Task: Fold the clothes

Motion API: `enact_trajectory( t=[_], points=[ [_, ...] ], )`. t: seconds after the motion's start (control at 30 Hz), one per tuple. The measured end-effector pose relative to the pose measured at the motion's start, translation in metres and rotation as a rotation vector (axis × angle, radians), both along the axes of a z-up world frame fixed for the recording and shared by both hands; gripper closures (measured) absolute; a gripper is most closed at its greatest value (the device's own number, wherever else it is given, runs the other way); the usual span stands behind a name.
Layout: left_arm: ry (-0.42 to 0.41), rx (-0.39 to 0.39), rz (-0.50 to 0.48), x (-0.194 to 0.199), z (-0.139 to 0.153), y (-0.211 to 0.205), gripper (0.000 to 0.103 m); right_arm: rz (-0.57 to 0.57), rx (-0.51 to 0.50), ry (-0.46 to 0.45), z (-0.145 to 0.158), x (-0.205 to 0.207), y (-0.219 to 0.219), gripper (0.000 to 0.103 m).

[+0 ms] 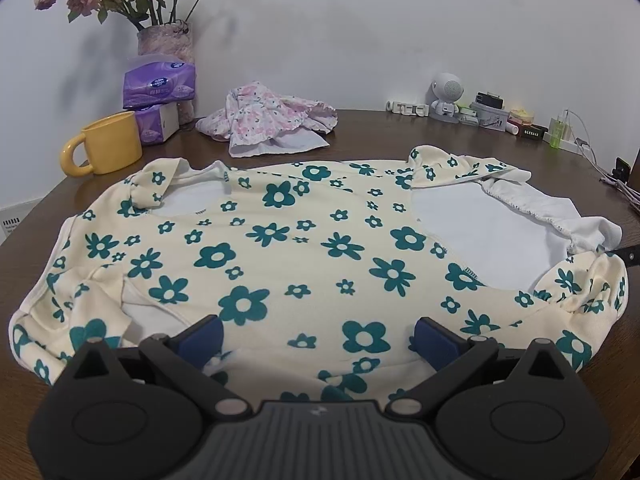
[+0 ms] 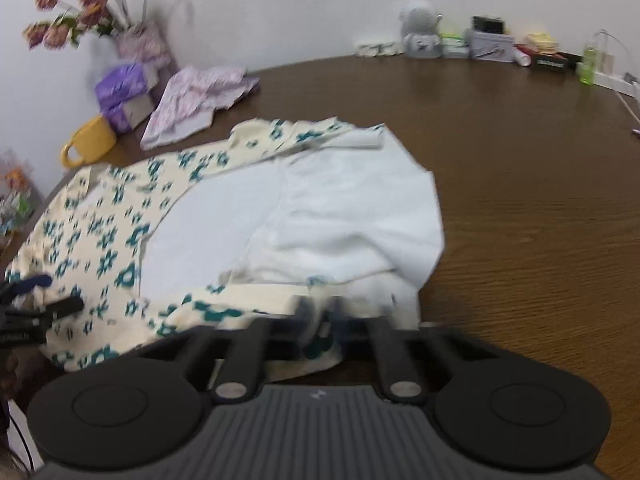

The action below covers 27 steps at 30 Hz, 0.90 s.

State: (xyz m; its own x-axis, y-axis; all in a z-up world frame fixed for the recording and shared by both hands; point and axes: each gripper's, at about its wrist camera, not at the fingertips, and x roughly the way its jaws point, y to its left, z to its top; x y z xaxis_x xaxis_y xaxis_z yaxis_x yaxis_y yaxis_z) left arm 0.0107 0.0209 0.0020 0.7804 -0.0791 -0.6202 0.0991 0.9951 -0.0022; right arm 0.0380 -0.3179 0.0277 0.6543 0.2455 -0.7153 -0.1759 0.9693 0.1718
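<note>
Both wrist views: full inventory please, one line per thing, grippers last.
cream cotton garment with teal flower print: 1, cream and teal, spread on the table, right side turned over showing white lining
pink floral crumpled garment: 1, pink and white, behind it
yellow ceramic mug: 1, yellow, far left
purple tissue packs: 2, purple, stacked by the wall
vase of dried pink roses: 1, pinkish, behind the packs
white round-headed robot figurine: 1, white, back right
small boxes and bottles: several, mixed, back right
brown wooden table: 1, dark brown
left gripper: open, over the near hem
right gripper: shut on the garment's edge
</note>
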Motion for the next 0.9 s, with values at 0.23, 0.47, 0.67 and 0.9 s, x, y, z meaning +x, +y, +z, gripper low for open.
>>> enact_trajectory(
  t=[0.23,0.47,0.67,0.9],
  points=[
    [-0.013,0.003,0.000,-0.002,-0.001,0.000,0.001,0.018,-0.074,-0.100,0.024,-0.008,0.003,0.100],
    [-0.018,0.006,-0.001,-0.002,-0.002,0.000,0.001,-0.097,0.047,-0.069,0.018,-0.004,-0.024,0.073],
    [-0.021,0.008,-0.002,-0.002,-0.003,0.000,0.001,-0.159,-0.009,-0.036,0.006,0.021,-0.047,0.048],
    [-0.017,0.009,-0.003,-0.001,-0.002,0.000,0.001,-0.115,0.022,-0.034,0.008,0.048,-0.049,0.101]
  ],
)
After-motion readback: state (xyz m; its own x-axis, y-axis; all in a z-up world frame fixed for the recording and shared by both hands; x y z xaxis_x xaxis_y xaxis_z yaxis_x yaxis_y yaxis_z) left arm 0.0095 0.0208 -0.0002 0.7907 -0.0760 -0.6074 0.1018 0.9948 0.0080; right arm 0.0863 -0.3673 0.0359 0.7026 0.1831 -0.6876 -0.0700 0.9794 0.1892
